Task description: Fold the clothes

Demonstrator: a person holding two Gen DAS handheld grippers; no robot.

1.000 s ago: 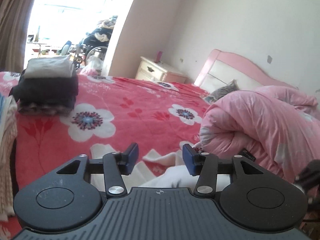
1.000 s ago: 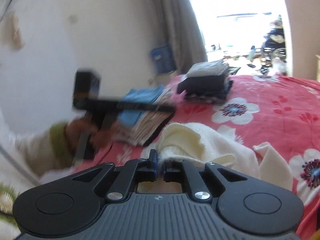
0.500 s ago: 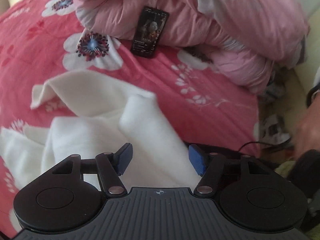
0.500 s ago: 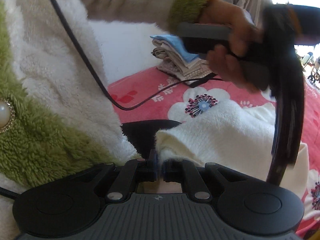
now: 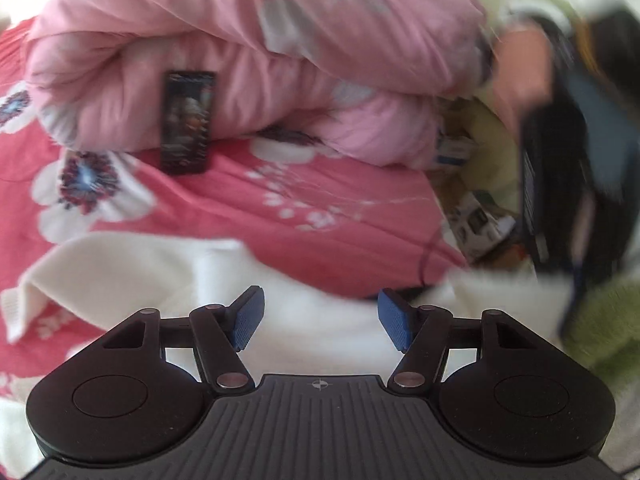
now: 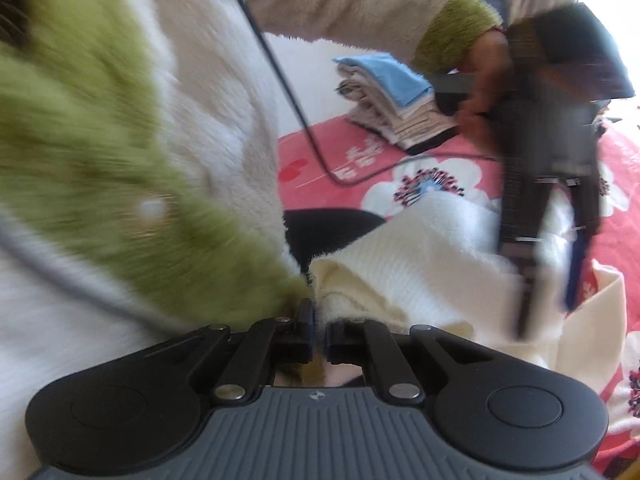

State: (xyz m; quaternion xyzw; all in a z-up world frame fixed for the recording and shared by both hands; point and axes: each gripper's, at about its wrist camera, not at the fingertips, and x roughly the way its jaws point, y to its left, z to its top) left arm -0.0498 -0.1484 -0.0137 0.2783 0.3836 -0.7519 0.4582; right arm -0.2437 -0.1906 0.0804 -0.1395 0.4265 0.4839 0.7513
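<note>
Red floral bedspread [image 5: 328, 216]: left gripper [image 5: 320, 320], swung down from the far stacks, now gapes empty over cream sweater [image 5: 304, 320]; right gripper [image 6: 319, 338] stays pinched on its edge, second grab pending.

Cream ribbed knit sweater [image 6: 420, 252], soft, matt

pink quilt [image 5: 248, 52] on bed | phone [image 5: 187, 122] leaning vs quilt | boxes(?) [image 5: 478, 220] on floor, blurry
</note>
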